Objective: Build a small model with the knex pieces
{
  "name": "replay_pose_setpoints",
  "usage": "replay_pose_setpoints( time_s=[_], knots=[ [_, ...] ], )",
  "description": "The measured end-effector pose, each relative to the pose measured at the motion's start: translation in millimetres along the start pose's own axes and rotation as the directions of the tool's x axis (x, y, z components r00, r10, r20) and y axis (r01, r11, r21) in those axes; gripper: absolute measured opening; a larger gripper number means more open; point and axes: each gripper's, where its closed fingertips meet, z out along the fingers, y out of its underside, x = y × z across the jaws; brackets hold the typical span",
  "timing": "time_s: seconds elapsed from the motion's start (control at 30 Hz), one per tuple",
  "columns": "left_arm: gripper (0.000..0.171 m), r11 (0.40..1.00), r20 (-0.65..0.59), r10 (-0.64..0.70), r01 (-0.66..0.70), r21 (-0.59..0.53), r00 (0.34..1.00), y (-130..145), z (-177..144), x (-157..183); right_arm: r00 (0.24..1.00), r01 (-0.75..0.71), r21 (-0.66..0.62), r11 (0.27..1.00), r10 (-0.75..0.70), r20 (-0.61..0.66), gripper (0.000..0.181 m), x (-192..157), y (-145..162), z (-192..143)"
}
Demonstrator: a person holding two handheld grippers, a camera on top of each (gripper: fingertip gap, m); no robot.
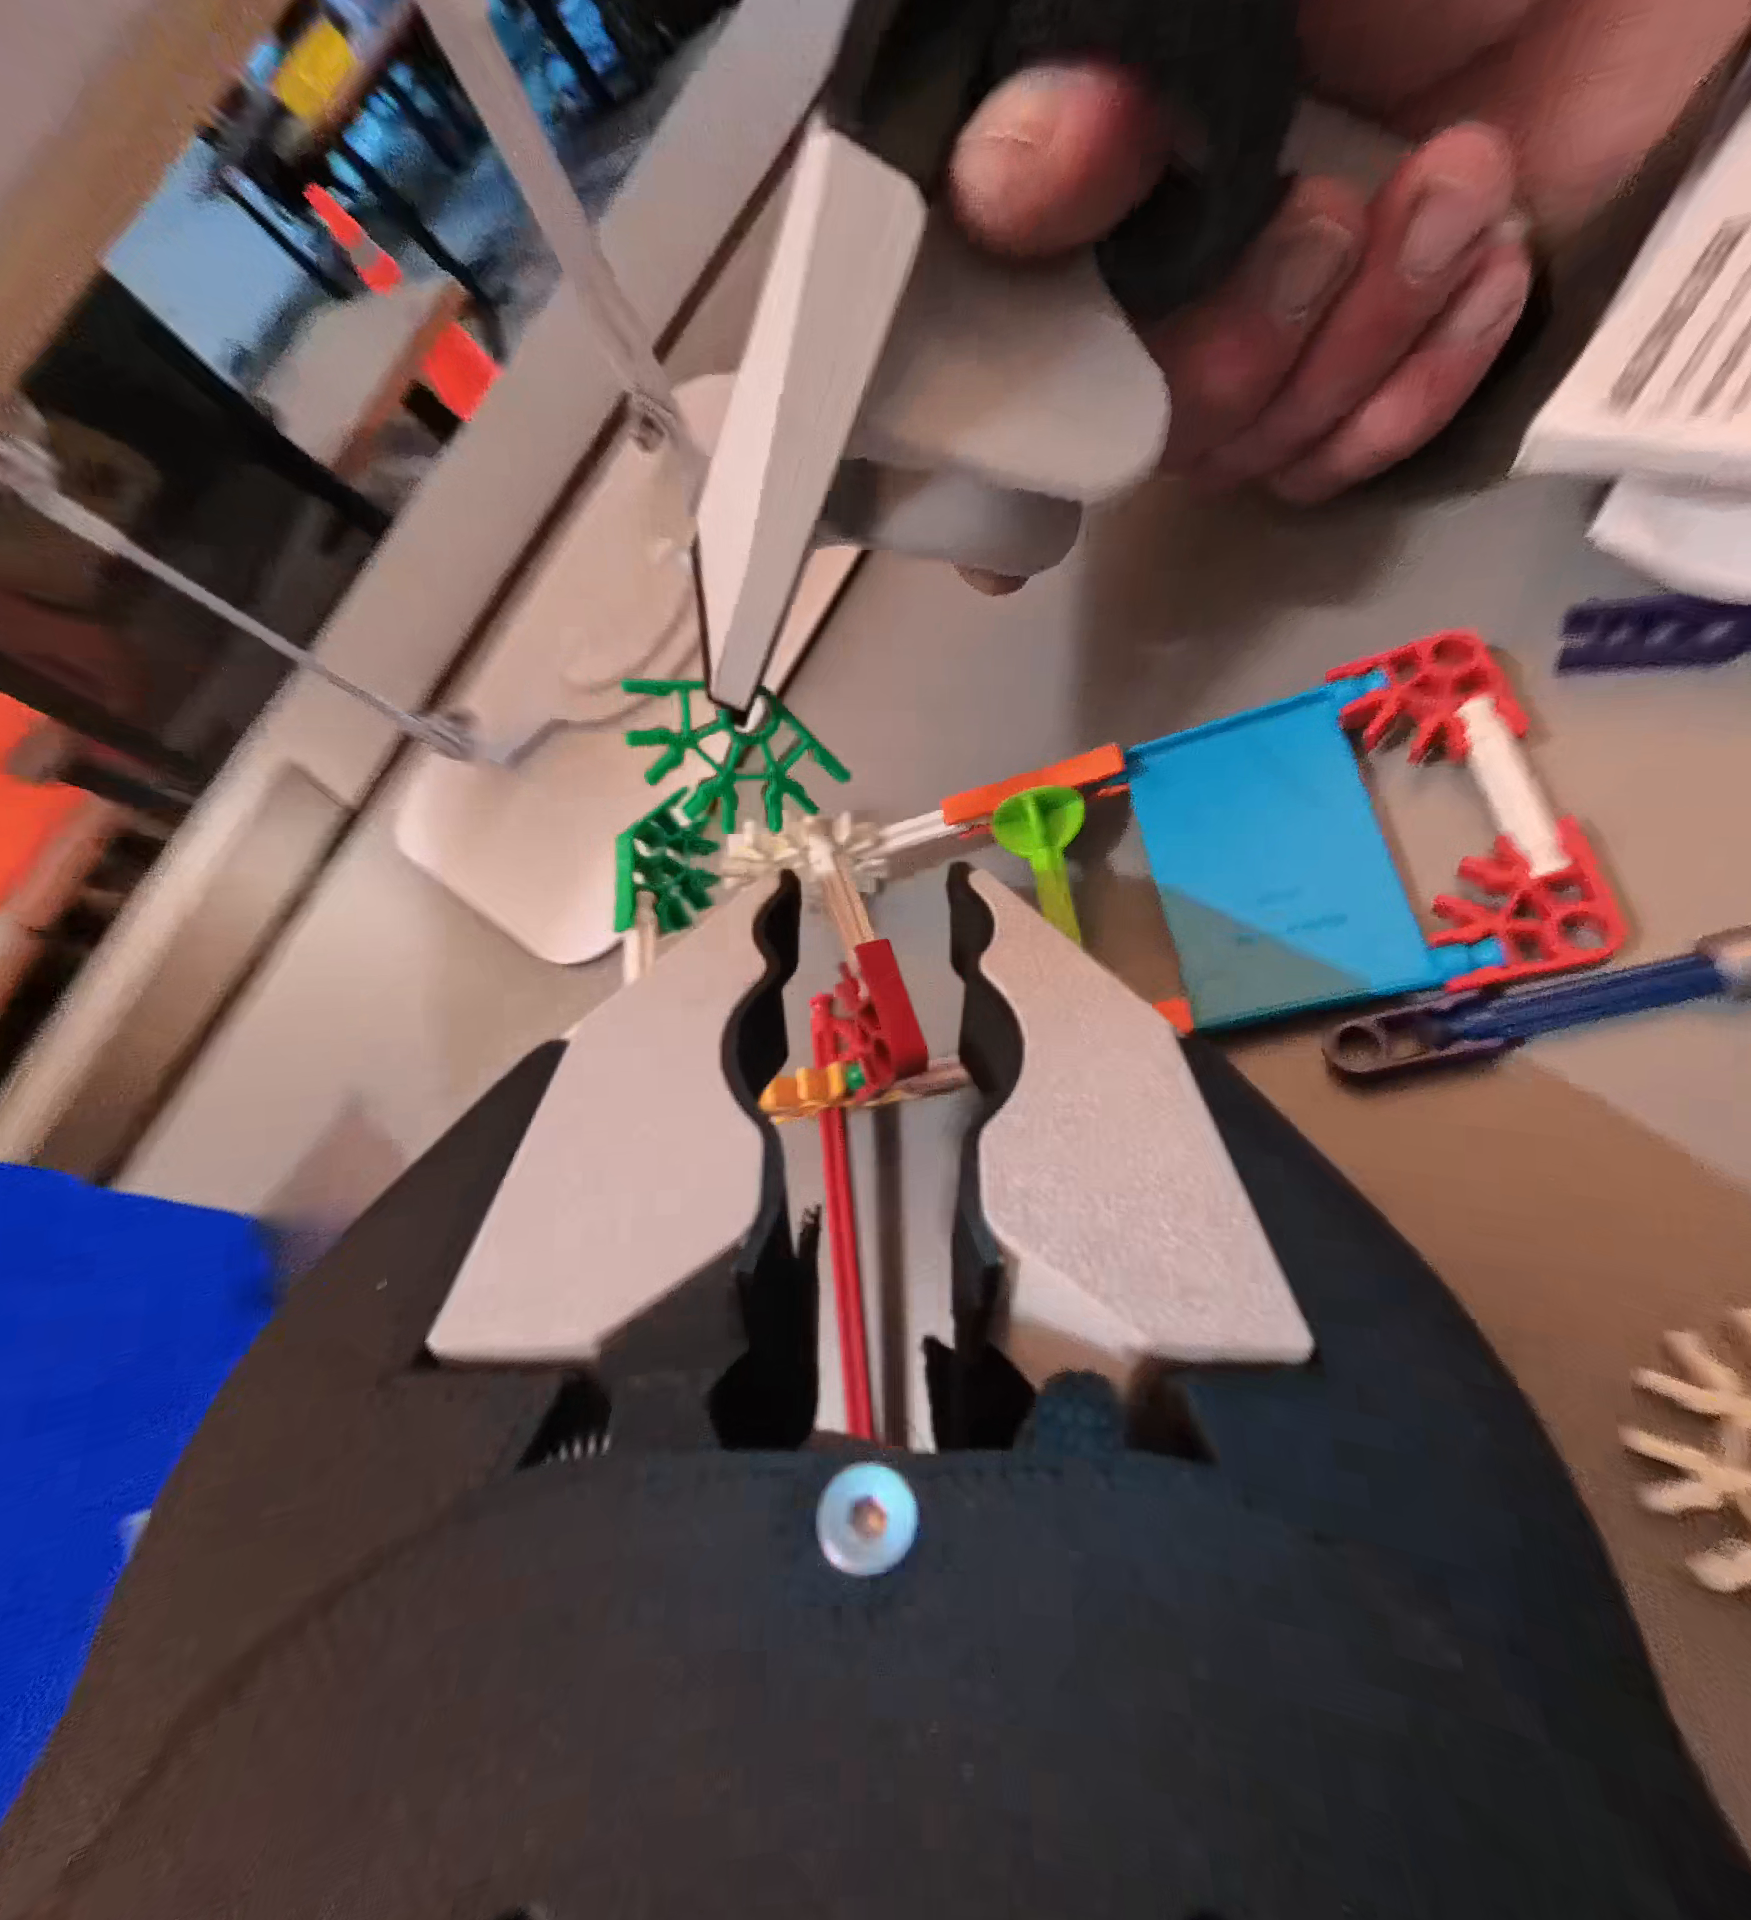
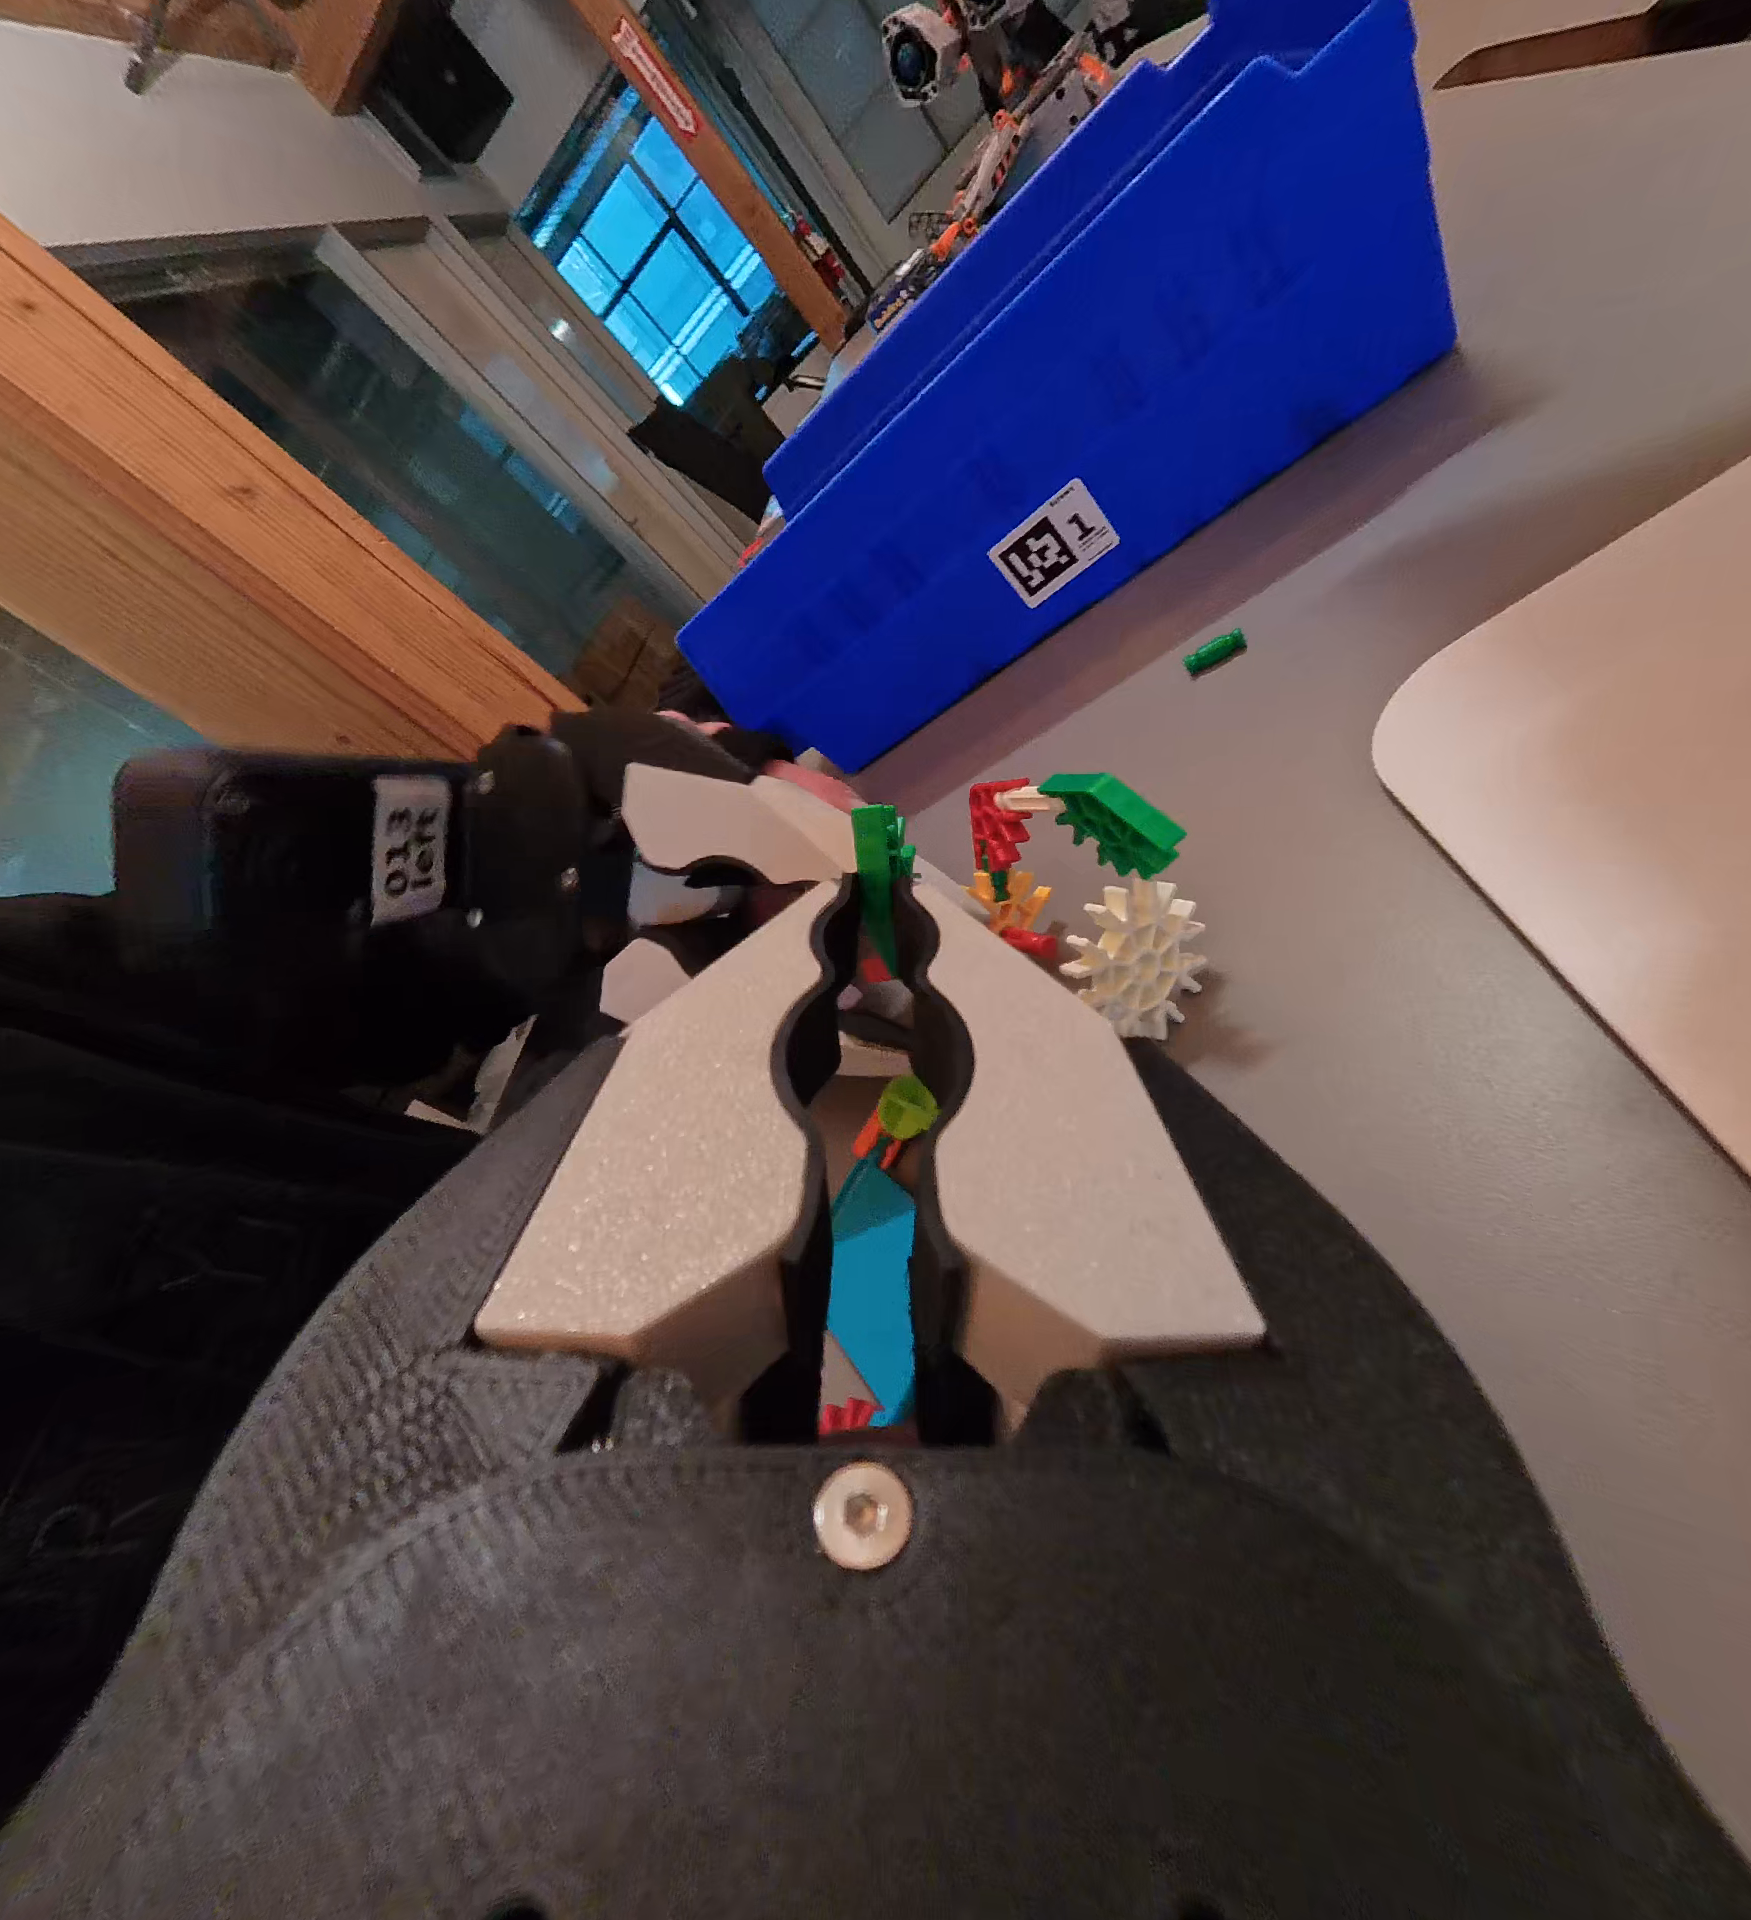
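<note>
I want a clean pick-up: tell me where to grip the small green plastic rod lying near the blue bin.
Probably grip the small green plastic rod at its middle from straight above, claw fingers across its short width. It lies flat and alone on the grey table beside the blue plastic bin, so both long sides are free.

Both wrist cameras look closely along their claws, sharing the toy model (image 1: 809, 862).
</note>
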Motion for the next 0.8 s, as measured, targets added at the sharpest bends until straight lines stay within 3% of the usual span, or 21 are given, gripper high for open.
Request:
replay_pose_setpoints(
  time_s=[0.07,0.2,0.4,0.8],
  knots=[
    [0.026,0.986,-0.088,-0.163,0.164,0.015,0.983,-3.9,-0.4,1.2,1.0,-0.002,-0.004,1.0,0.002,-0.003,0.004,0.7,1.3,1.0],
    [0.021,0.928,-0.221,-0.365,0.373,-0.008,0.904,-7.5,0.2,0.9,1.0,0.006,-0.013,1.0,-0.006,-0.005,0.004,-0.2,3.8,3.4],
    [0.007,0.886,-0.29,-0.458,0.46,-0.065,0.841,-3.2,6.1,6.9,0.999,0.021,-0.017,1.0,-0.021,-0.042,0.003,4.0,5.4,5.3],
    [0.004,0.804,-0.329,-0.578,0.59,-0.076,0.746,-4.3,5.5,1.7,0.995,0.002,-0.028,1.0,-0.005,-0.103,0.003,14.7,6.2,2.3]
  ],
)
